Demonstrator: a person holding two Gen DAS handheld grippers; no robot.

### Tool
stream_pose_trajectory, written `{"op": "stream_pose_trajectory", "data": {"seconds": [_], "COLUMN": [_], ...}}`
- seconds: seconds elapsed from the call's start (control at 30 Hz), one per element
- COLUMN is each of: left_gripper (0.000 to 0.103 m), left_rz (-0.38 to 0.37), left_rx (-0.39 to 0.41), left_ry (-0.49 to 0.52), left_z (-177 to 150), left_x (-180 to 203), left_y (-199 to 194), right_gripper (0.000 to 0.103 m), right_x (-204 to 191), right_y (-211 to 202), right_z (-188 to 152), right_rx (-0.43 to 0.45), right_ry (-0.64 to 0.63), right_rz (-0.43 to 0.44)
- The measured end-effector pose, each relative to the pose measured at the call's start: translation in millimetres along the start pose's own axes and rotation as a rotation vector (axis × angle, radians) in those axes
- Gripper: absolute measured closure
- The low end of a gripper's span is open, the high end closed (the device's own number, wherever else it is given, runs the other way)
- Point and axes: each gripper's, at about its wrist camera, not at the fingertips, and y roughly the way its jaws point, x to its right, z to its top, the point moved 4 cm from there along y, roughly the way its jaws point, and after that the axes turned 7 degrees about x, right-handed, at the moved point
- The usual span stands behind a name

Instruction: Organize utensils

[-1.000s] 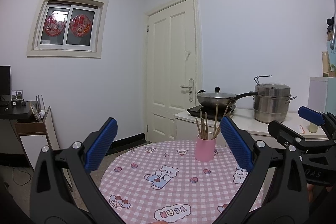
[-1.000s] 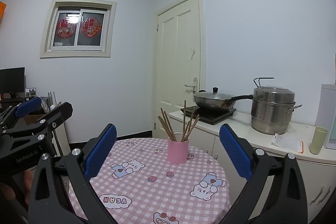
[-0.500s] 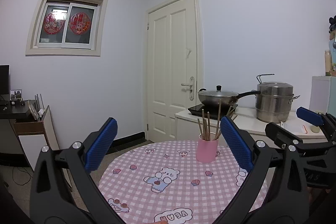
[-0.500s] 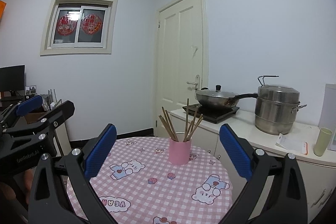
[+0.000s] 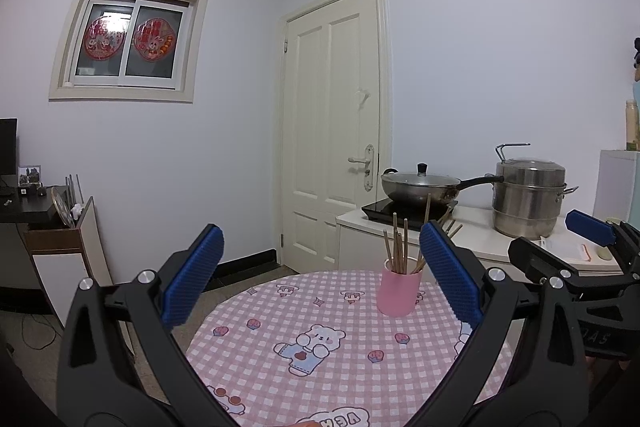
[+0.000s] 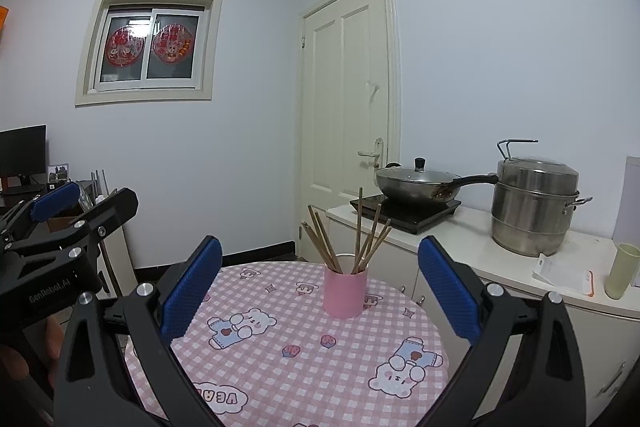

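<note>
Wooden chopsticks (image 6: 352,235) stood splayed in a pink cup (image 6: 345,291) mid-desk (image 6: 304,367); light, stiff, likely slippery, best pinched high. Both grippers (image 5: 320,281) (image 6: 318,285) hovered before the cup, fingers spread, empty.

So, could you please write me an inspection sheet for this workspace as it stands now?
Surface: round table with pink checked bear-print cloth.
Job's things: pink cylindrical cup upright on the cloth, holding brown wooden chopsticks that fan outward.
Clutter: nothing seen on the table besides the cup.
Grippers: left gripper and right gripper both open, empty, above the near table edge.
Cables: a thin cable on the floor at far left.
Surroundings: lidded steel wok on a black hob, stacked steel steamer pot, closed cream door, window.
</note>
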Motion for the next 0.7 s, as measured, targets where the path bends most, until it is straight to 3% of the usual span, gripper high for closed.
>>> {"op": "stream_pose_trajectory", "data": {"seconds": [0.7], "left_gripper": [0.006], "left_rz": [0.02], "left_rx": [0.001], "left_ry": [0.027], "left_z": [-1.0], "left_x": [-0.9], "left_y": [18.2], "right_gripper": [0.008], "right_x": [1.8], "right_y": [18.1], "right_z": [-1.1], "right_rx": [-0.02], "right_ry": [0.006], "right_rz": [0.008]}}
